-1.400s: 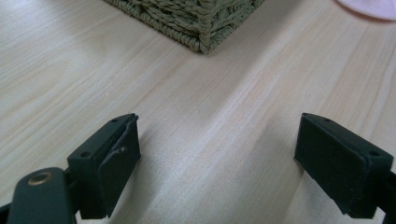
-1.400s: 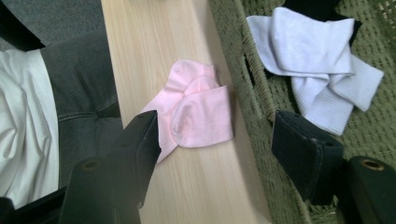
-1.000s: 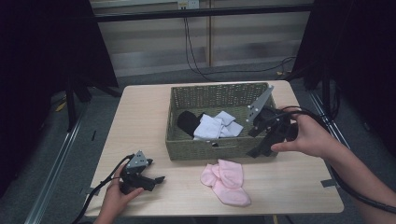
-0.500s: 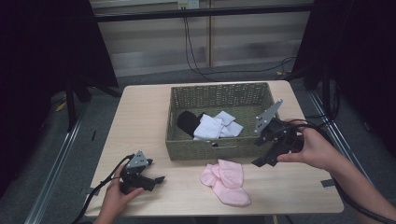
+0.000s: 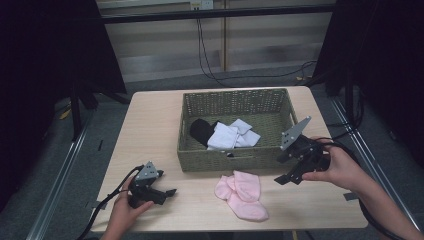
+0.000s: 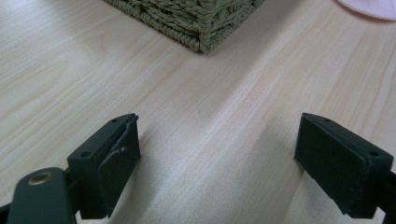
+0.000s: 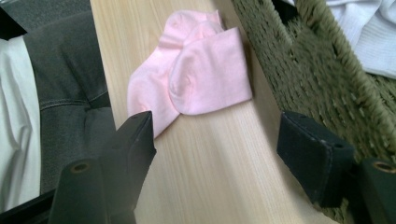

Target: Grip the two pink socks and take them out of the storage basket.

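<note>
- Two pink socks (image 5: 242, 195) lie overlapped on the wooden table (image 5: 150, 130), at about 6 o'clock from the woven basket (image 5: 235, 161); their long axis runs from 11 o'clock to 5 o'clock in the high view, one end just beside the basket's front wall.
- Left gripper (image 5: 165, 193) sits low at the table's 7 o'clock corner; its jaws are spread wide over bare wood, holding nothing, pointed toward a basket corner (image 6: 205, 28).
- Right gripper (image 5: 285, 172) is at 3 o'clock of the socks, by the basket's front right corner; jaws spread wide, empty, framing the pink socks (image 7: 191, 79) ahead.
- Inside the basket: one black item (image 5: 202, 131) and white cloth pieces (image 5: 231, 135), number unclear.
</note>
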